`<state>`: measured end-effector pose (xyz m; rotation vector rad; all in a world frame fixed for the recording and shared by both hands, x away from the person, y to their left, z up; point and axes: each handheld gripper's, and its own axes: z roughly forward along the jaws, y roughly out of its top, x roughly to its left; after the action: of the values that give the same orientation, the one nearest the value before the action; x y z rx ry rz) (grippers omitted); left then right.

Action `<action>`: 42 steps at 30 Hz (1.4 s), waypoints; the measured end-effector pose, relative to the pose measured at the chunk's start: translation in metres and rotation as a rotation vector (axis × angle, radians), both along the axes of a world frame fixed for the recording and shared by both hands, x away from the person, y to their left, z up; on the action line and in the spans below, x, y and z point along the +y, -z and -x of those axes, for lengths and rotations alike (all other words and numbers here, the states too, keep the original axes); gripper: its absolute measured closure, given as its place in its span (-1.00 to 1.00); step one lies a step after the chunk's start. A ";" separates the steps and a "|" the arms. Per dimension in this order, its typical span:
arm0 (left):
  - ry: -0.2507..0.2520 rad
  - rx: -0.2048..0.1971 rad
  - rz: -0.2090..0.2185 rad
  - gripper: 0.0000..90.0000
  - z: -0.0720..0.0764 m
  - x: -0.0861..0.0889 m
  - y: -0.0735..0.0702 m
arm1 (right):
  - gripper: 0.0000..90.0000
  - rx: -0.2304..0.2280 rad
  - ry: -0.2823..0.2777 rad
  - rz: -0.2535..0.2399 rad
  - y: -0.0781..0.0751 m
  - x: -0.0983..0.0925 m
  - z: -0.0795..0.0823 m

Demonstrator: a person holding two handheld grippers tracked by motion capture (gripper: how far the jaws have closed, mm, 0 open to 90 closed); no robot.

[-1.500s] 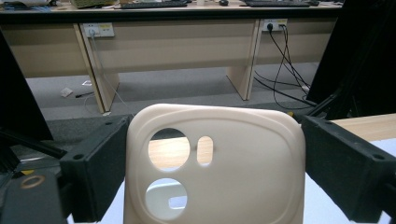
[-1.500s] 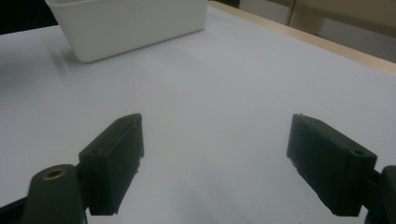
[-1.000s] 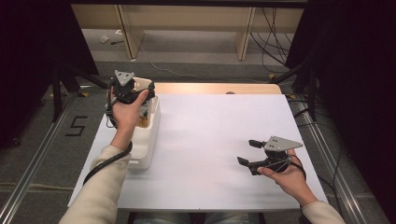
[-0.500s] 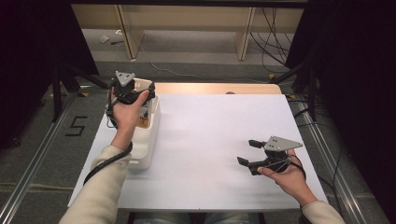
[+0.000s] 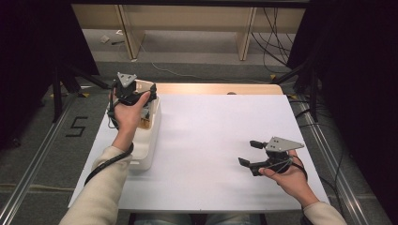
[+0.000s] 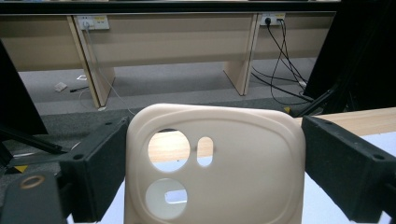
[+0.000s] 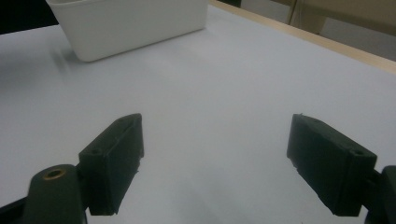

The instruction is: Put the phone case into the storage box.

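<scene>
Two tongs are seen. A cream phone case (image 6: 215,168) is gripped upright between the jaws of the left tongs (image 5: 129,91), held above the far end of the white bin (image 5: 149,145) at the surface's (image 5: 211,140) left edge. The right tongs (image 5: 251,154) are held open, empty, low over the surface's right side.

You have even, soft light from above on the white table (image 5: 211,140) — it is bright, without hard glare. The 2 sides of the high view fall into deep darkness. The phone case (image 6: 215,168) is sharp enough, but the right gripper (image 7: 215,158) jaws look soft and dim — close, slightly blurred.
</scene>
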<state>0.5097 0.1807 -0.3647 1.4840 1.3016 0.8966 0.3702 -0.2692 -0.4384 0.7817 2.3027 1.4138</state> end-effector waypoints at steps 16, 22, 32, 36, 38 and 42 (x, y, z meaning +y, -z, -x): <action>0.003 0.003 0.007 -0.76 -0.002 0.001 0.001 | -0.56 -0.003 0.002 0.000 0.000 0.000 0.000; 0.004 0.007 0.002 -0.76 -0.003 0.000 0.001 | -0.56 -0.001 0.002 0.000 0.000 0.001 0.000; 0.006 0.013 0.001 -0.76 -0.007 -0.001 0.002 | -0.56 0.000 0.002 -0.001 0.000 0.001 0.000; 0.007 0.016 0.000 -0.76 -0.008 -0.002 0.003 | -0.56 0.000 0.002 -0.001 0.000 0.001 0.000; 0.007 0.016 -0.001 -0.76 -0.009 -0.002 0.004 | -0.56 0.000 0.002 -0.001 0.000 0.001 0.000; 0.006 0.020 -0.003 -0.76 -0.010 -0.003 0.004 | -0.56 0.000 0.001 -0.001 0.000 0.001 0.000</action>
<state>0.5193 0.1782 -0.3692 1.5019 1.3099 0.8823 0.3700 -0.2683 -0.4382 0.7831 2.3008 1.4146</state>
